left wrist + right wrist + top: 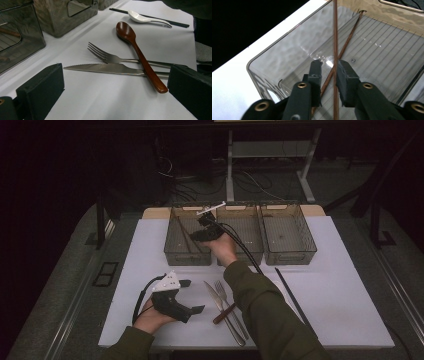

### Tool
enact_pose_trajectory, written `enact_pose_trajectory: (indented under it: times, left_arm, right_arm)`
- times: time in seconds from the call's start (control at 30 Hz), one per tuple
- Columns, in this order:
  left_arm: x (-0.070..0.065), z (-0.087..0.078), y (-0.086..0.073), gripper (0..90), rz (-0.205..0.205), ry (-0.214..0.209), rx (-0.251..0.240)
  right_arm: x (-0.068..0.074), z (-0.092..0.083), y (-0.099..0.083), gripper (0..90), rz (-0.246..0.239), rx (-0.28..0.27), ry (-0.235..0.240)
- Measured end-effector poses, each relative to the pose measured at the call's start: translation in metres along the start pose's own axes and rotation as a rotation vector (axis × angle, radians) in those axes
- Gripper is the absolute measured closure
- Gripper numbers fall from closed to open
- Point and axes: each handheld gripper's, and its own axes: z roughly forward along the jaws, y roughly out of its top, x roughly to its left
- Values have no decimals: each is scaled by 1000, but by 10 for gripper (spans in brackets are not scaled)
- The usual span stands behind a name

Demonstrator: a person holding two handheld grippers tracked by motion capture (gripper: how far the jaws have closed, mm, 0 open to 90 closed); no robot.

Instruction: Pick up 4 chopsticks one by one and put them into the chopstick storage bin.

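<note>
In the right gripper view, my right gripper (329,66) hangs over the left clear bin (287,50), open a little. A thin brown chopstick (335,30) stands upright in the gap, close against one jaw's pad. A second brown chopstick (349,37) lies slanted on the bin floor. The high view puts this right gripper (205,227) above the left bin (172,252). My left gripper (194,296) rests low at the table's front left, open and holding nothing. Its jaws frame a knife (100,67), a fork (105,56) and a wooden spoon (130,35).
Two more clear bins (287,252) stand in a row to the right of the first. A white spoon (140,17) and a black chopstick (175,23) lie past the wooden spoon. The black chopstick (295,302) runs along the white table (345,285), right of my forearm.
</note>
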Motion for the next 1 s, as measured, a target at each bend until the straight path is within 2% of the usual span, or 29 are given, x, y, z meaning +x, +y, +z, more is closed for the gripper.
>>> enact_pose_trajectory:
  times: [0.2, 0.4, 0.5, 0.73, 1.0]
  left_arm:
    - [0, 0, 0, 0, 1, 0, 1]
    - [0, 0, 0, 0, -2, 3, 2]
    - [0, 1, 0, 0, 5, 5, 3]
    - [0, 0, -1, 0, -2, 11, 6]
    - [0, 1, -1, 0, 3, 14, 13]
  right_arm:
    - [2, -5, 2, 596, -12, -13, 35]
    - [3, -23, 6, 512, -33, -44, 76]
    - [3, -34, 7, 497, -35, -63, 97]
    - [-1, -62, 7, 472, -53, -102, 107]
    - [-7, -88, -2, 448, -66, -122, 117]
